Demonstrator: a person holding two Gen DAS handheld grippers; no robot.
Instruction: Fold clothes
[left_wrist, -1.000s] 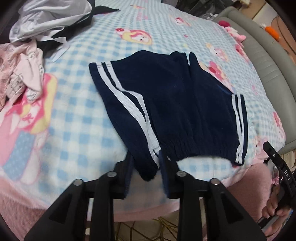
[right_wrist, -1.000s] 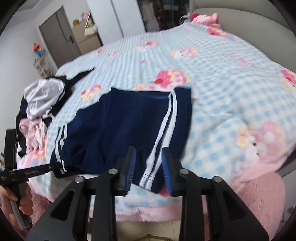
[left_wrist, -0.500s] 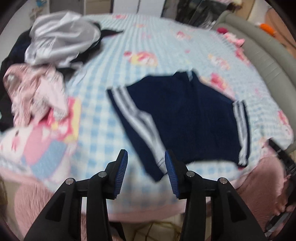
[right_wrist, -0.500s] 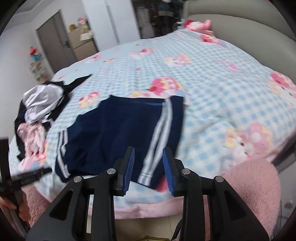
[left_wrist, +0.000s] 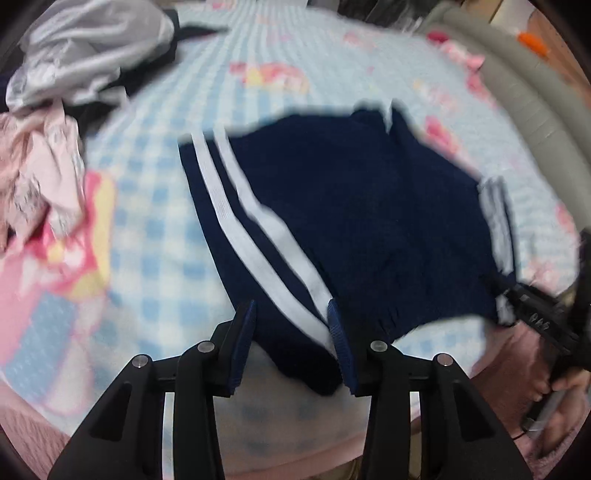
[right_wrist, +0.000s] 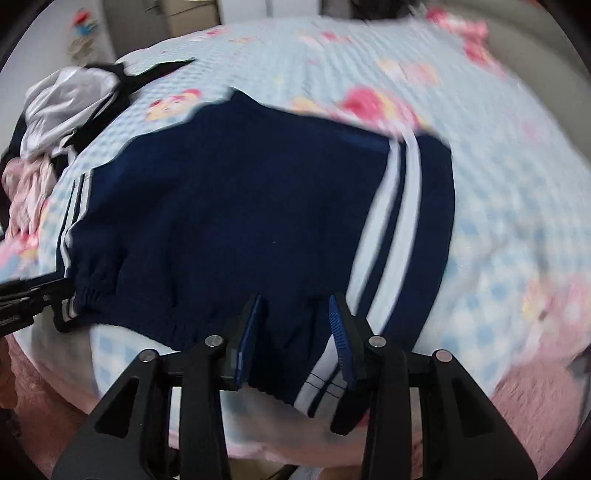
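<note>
Navy shorts (left_wrist: 362, 229) lie flat on the checked blanket (left_wrist: 155, 229), waistband toward the near bed edge, legs pointing away. Left gripper (left_wrist: 291, 332) tilts steeply down, jaws apart astride the striped waistband corner. Right gripper (right_wrist: 295, 328) likewise, jaws opening around the opposite corner. Only the left view shows a hand (left_wrist: 561, 398).

Navy shorts (left_wrist: 354, 206), white side stripes; blue-white checked blanket (left_wrist: 155, 206), pink cartoons
</note>
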